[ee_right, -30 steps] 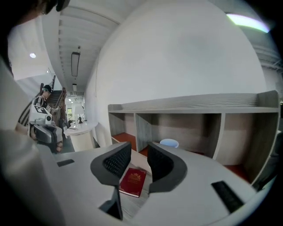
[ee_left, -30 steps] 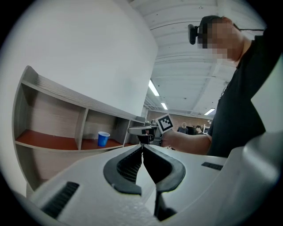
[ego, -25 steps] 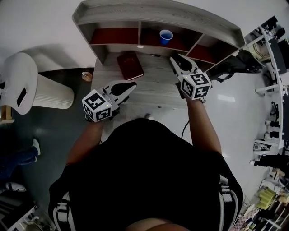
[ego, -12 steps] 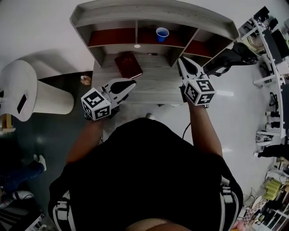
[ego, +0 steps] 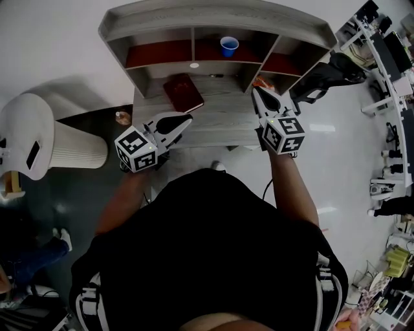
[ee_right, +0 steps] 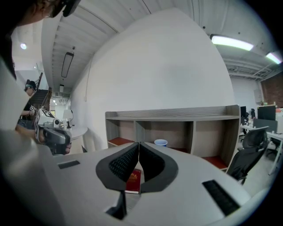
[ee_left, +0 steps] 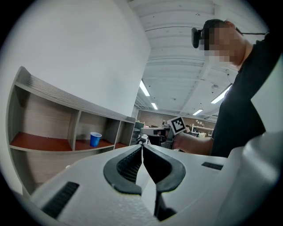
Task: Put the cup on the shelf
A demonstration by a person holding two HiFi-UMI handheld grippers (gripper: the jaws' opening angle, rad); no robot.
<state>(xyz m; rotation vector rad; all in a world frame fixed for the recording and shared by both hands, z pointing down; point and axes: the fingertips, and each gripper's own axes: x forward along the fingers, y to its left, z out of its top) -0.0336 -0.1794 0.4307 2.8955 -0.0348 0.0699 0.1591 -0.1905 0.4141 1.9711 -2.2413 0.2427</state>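
Shelf point(ego: 194, 14) pale matt wood grain; cup point(ego: 229, 46) smooth blue plastic; book point(ego: 183, 92) matt maroon.

place: open-plan office or lab | signs: ceiling strip lights point(ee_right: 232, 43); swivel chair point(ee_right: 256, 141); cluttered workstations point(ego: 388, 55); desk point(ego: 223, 116) with shelf point(ego: 213, 13)

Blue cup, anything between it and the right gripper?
Nothing visible. The blue cup stands in the middle compartment of the shelf, the shut, empty right gripper in front of it; the red book lies off to the left.
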